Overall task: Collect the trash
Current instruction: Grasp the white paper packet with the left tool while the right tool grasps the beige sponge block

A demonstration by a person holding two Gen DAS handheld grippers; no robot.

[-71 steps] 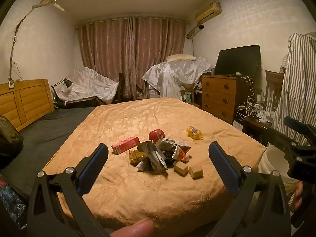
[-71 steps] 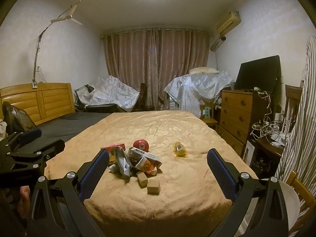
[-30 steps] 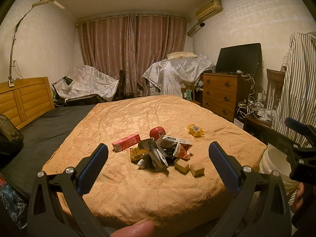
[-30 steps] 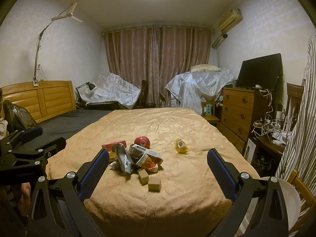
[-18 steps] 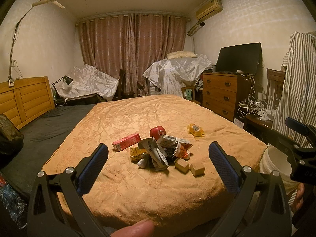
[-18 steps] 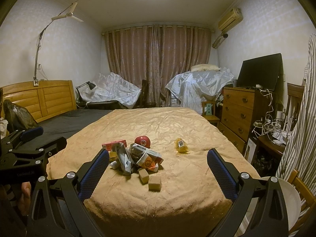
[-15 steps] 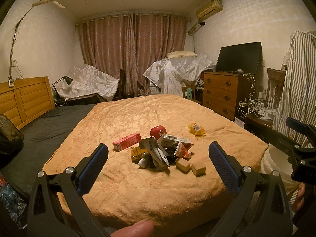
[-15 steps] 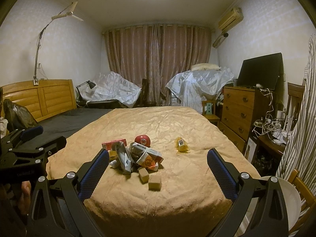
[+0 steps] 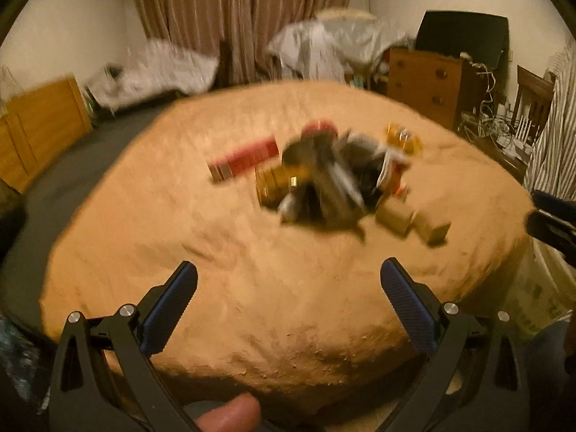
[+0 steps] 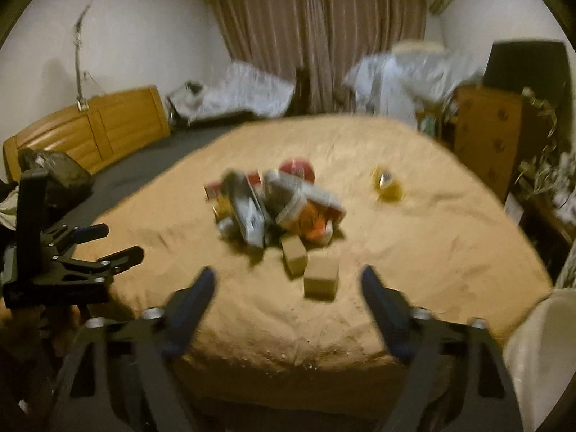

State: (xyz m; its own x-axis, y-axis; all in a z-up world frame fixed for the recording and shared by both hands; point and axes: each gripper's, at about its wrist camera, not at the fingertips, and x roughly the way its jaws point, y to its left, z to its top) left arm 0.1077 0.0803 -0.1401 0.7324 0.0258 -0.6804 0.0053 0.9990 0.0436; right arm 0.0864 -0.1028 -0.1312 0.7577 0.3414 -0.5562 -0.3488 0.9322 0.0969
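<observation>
A blurred heap of trash (image 9: 324, 183) lies on the orange bedspread (image 9: 252, 309): crumpled wrappers, a red box (image 9: 244, 158), a gold can (image 9: 277, 183), a red round thing (image 9: 318, 127), two tan cubes (image 9: 394, 217) and a yellow wrapper (image 9: 403, 138) off to the right. My left gripper (image 9: 288, 270) is open above the bed's near part, short of the heap. My right gripper (image 10: 287, 275) has its jaws closing, and no pad touches anything. The nearest tan cube (image 10: 320, 280) lies just beyond its tips. The heap (image 10: 273, 208) sits farther ahead.
A white bucket (image 10: 540, 352) stands by the bed's near right corner. A wooden dresser (image 9: 424, 79) with a dark screen (image 9: 464, 36) is at the right, with cables and a chair beside it. A wooden headboard (image 10: 93, 129) and a dark bag (image 10: 54, 172) are on the left.
Both grippers have dropped and tilted down toward the bed, so the heap looks larger and nearer. The right jaws stand narrower than before. Both views are now motion-blurred.
</observation>
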